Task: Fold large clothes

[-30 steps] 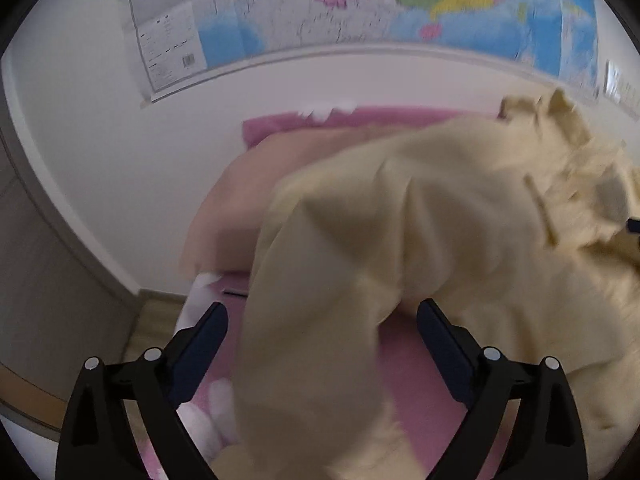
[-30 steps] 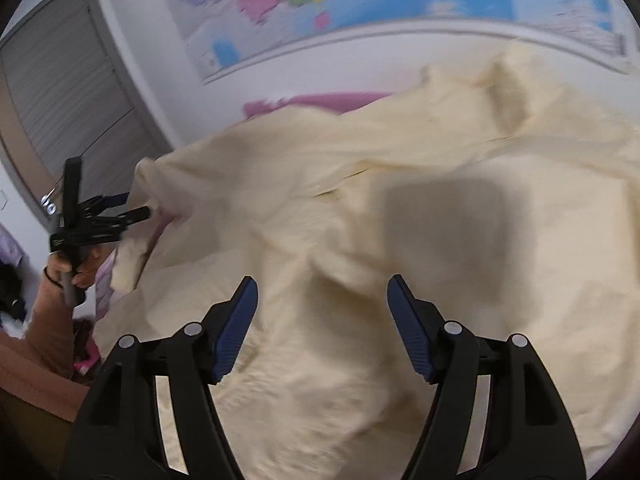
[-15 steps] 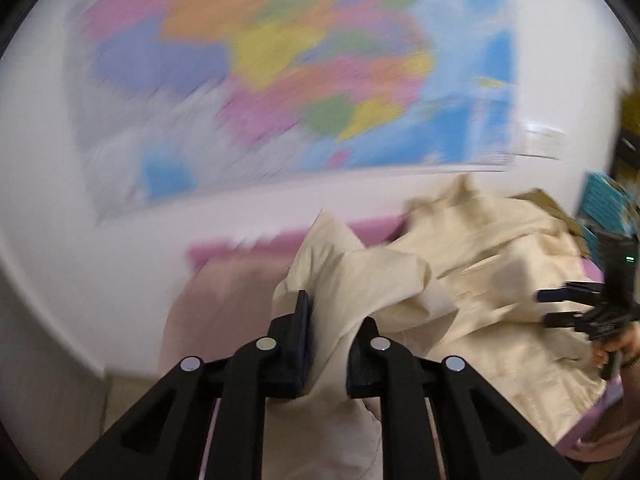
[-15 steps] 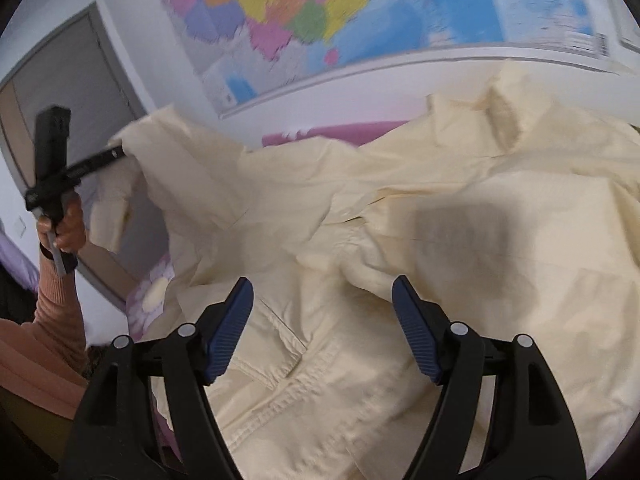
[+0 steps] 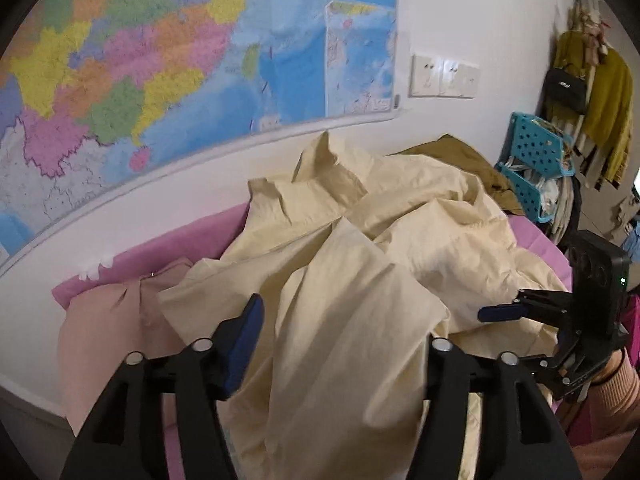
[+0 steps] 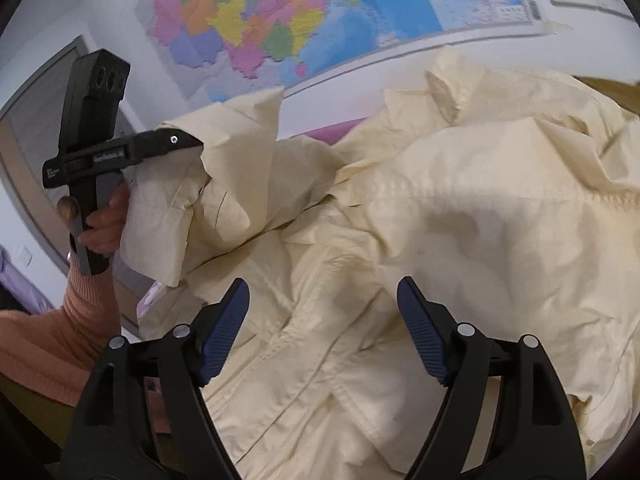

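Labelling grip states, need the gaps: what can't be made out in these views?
1. Left wrist view: left gripper, jaws opening with cream garment between them; the fabric covers one fingertip.
2. Right wrist view: draped fabric hides that gripper's tips.
3. Both views: garment's near edge cut off by the frame.
4. Olive garment: mostly behind the cream one.

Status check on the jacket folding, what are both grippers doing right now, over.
Left gripper opening, sleeve of the cream jacket draped between its fingers. Right gripper opening over the jacket body, holding nothing. Jacket rumpled on the pink bed; olive garment behind.
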`<state>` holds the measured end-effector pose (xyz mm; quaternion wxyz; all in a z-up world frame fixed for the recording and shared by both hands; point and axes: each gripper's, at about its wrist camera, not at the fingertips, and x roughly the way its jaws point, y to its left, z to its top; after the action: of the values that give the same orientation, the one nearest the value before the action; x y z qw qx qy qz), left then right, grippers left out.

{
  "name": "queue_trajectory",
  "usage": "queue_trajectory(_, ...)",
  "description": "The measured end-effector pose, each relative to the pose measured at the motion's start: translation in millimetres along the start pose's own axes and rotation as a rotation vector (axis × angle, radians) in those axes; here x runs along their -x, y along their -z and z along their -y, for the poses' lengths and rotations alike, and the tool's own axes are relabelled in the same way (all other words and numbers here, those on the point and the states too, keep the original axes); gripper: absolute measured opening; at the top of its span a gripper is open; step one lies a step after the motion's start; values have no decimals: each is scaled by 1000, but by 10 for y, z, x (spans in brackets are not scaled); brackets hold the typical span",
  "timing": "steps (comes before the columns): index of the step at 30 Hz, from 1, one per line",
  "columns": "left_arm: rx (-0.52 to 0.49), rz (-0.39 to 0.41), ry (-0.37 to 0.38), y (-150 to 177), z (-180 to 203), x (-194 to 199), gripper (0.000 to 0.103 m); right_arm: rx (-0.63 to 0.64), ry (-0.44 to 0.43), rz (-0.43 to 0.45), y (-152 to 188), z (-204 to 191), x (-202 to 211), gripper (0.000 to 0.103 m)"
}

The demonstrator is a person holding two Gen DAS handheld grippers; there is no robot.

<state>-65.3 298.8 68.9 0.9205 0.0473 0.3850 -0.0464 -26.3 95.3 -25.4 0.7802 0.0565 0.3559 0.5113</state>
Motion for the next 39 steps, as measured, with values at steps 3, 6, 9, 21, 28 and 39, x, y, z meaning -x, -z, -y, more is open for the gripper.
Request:
queue_trajectory(3,-96,64,-123,137,57,167,85,37,-26,-3,4,-108,-100,78)
queue_trajectory(6,-167,64,-138,342,148,230,85,14,-113,11,-78,-135,-205,78)
queue_trajectory(9,-194,45,-165,514,192,221,86,-39,-253,49,-236,-152,-278,76)
queue_trajectory(21,-262,90,-74,1026,529,452,86,-129,-265,20,-833,-74,-864,7)
queue_trajectory(28,-92,233,56,1247,142,771,91,-311,-20,-10,-788,642,-915,32)
queue_trajectory(39,25,-37,-129,1145,-293,-519,79,102,-73,-48,-88,-418,-212,97)
